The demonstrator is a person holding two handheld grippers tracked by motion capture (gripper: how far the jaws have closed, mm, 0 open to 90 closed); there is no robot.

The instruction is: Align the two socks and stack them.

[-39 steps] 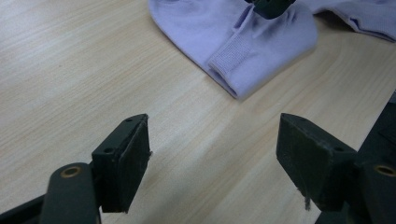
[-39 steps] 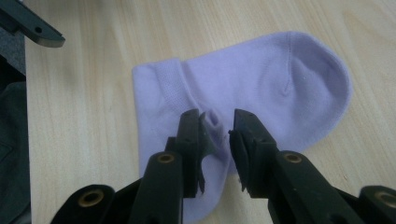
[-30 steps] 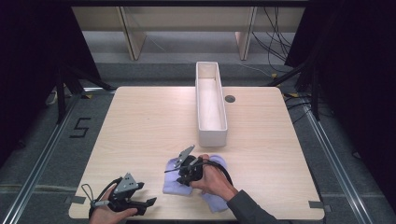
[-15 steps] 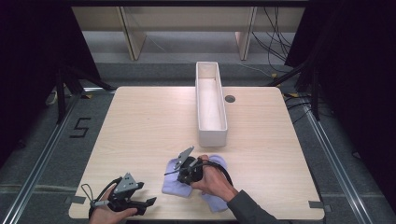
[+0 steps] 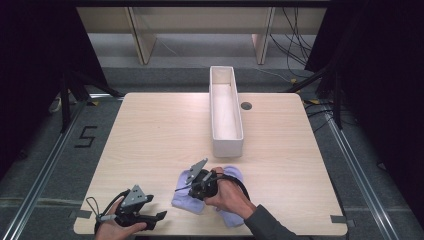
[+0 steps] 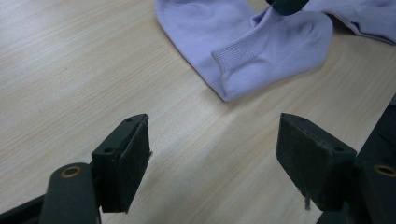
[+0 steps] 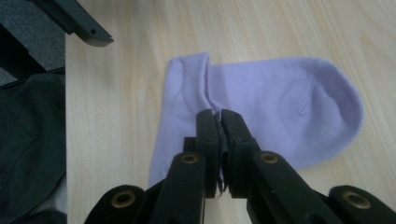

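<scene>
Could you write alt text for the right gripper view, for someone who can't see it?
The right gripper, its two black jaws just closed, pinches a fold of a lilac sock lying flat on a pale wooden table. A dark sleeve shows at the left edge.

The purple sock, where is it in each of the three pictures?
High view: the purple sock lies near the table's front edge, under the right tool.
Left gripper view: the sock is at the top, right of the middle, beyond the open left tool.
Right gripper view: the sock lies across the middle, a fold of it pinched in the right tool.
Shared landmark: the pale wooden table.
</scene>
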